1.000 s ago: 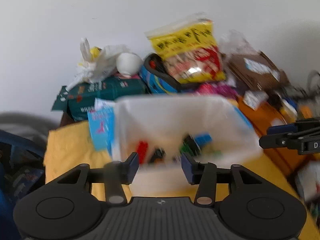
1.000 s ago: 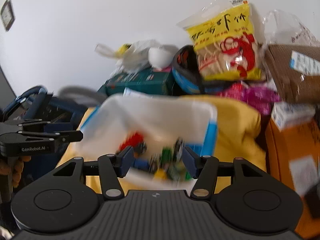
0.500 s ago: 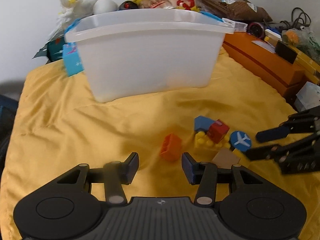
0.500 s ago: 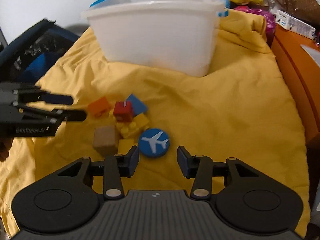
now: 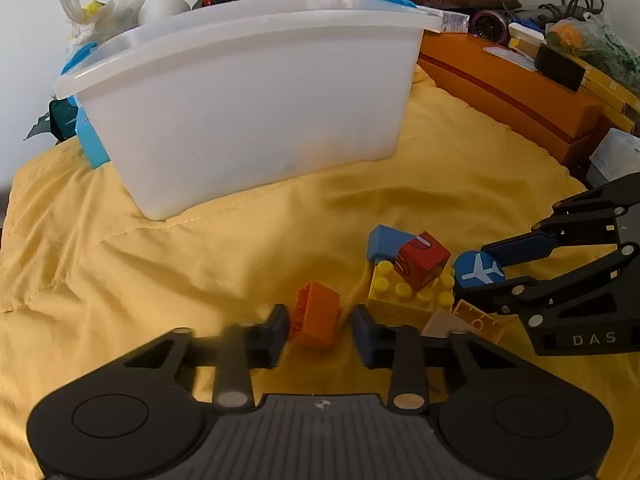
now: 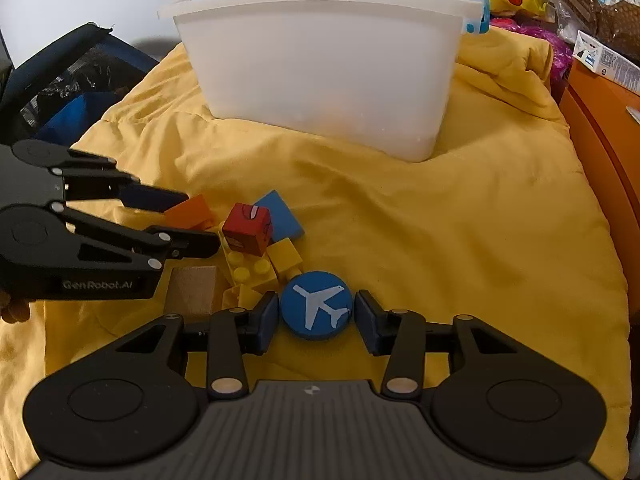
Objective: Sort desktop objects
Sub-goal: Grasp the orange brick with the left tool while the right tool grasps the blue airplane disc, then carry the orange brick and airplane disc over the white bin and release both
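An orange brick [image 5: 316, 316] lies on the yellow cloth [image 5: 160, 272] between the fingers of my left gripper [image 5: 320, 334]. Its jaws are closing, and a thin gap still shows at the right pad. A blue disc with a white plane [image 6: 316, 310] lies flat between the fingers of my right gripper [image 6: 316, 322]. Those jaws are closing too, with the pads just off the disc's rim. Between the two lie a red cube [image 5: 422, 260], a yellow studded brick [image 5: 404, 296], a blue block [image 5: 384, 240] and a tan wooden block [image 6: 192, 290]. A white plastic bin [image 5: 248, 92] stands behind them.
Orange boxes [image 5: 512, 92] line the right edge of the cloth. Snack bags, cartons and cables pile up behind the bin. A dark bag [image 6: 60, 80] sits off the cloth's left side. The two grippers work close together over the small pile.
Both grippers came down from above the bin to the cloth in front of it. The left now straddles the orange brick, the right the blue disc, and both jaws have narrowed.
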